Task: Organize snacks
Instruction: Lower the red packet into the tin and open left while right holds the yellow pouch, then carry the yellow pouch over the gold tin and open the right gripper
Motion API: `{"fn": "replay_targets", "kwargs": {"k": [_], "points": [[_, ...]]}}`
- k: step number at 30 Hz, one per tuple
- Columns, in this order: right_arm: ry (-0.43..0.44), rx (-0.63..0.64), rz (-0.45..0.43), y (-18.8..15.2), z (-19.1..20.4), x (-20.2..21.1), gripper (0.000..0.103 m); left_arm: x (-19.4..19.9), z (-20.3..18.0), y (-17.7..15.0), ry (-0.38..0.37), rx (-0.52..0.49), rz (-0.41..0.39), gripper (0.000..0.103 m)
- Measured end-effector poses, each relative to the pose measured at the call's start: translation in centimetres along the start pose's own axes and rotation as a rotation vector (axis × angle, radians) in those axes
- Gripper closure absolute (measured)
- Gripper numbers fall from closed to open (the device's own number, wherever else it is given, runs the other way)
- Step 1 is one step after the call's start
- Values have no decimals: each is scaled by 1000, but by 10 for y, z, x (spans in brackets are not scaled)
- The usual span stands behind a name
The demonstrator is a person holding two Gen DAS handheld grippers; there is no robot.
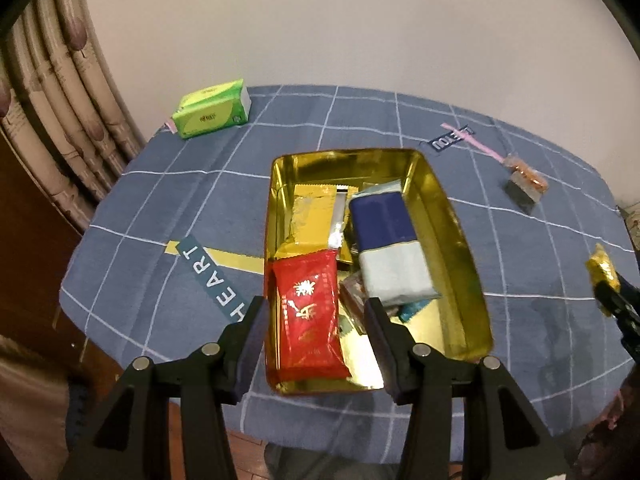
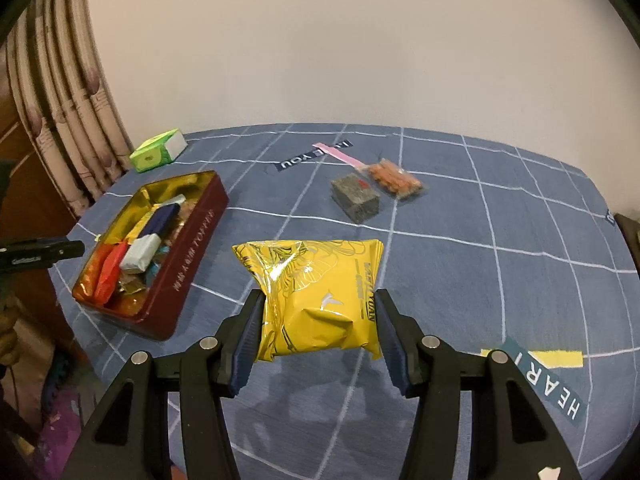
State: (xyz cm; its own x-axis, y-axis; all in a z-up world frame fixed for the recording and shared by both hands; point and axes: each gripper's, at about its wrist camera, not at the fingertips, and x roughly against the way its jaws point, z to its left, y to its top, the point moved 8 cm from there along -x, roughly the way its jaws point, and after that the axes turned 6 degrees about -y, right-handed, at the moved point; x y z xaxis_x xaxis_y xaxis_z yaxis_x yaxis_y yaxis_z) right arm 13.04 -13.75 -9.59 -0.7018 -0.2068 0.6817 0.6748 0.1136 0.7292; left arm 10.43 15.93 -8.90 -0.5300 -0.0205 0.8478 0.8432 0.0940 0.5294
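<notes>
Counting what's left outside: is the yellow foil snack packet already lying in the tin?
No, the yellow foil snack packet is gripped in the right claw, above the cloth.

one tin (image 2: 192, 248), two loose snack packs (image 2: 356, 198) (image 2: 394, 178) right of tin, one yellow pack (image 2: 320, 300), one tissue pack (image 2: 158, 150) behind tin

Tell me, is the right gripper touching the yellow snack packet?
Touching. The right wrist view shows the right gripper with both fingers pressed against the sides of the yellow snack packet, holding it above the tablecloth.
</notes>
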Motion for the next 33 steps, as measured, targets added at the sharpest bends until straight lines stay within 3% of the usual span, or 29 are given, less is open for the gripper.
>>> {"fn": "replay_targets", "kwargs": {"k": [4, 6, 11, 14, 19, 27, 33], "points": [[13, 26, -6, 7, 15, 2, 52, 18, -4, -5, 10, -6, -38, 44], [23, 37, -10, 11, 23, 3, 52, 23, -3, -8, 25, -2, -40, 36], [47, 86, -20, 26, 51, 3, 52, 26, 7, -12, 59, 24, -50, 36], [74, 122, -24, 37, 76, 0, 52, 24, 14, -12, 30, 57, -49, 36], [139, 189, -31, 59, 128, -10, 52, 27, 27, -9, 48, 72, -82, 36], [249, 204, 33, 83, 191, -50, 52, 23, 53, -12, 94, 145, -77, 36], [271, 241, 105, 87, 227, -87, 52, 25, 66, -12, 133, 180, -88, 36]]}}
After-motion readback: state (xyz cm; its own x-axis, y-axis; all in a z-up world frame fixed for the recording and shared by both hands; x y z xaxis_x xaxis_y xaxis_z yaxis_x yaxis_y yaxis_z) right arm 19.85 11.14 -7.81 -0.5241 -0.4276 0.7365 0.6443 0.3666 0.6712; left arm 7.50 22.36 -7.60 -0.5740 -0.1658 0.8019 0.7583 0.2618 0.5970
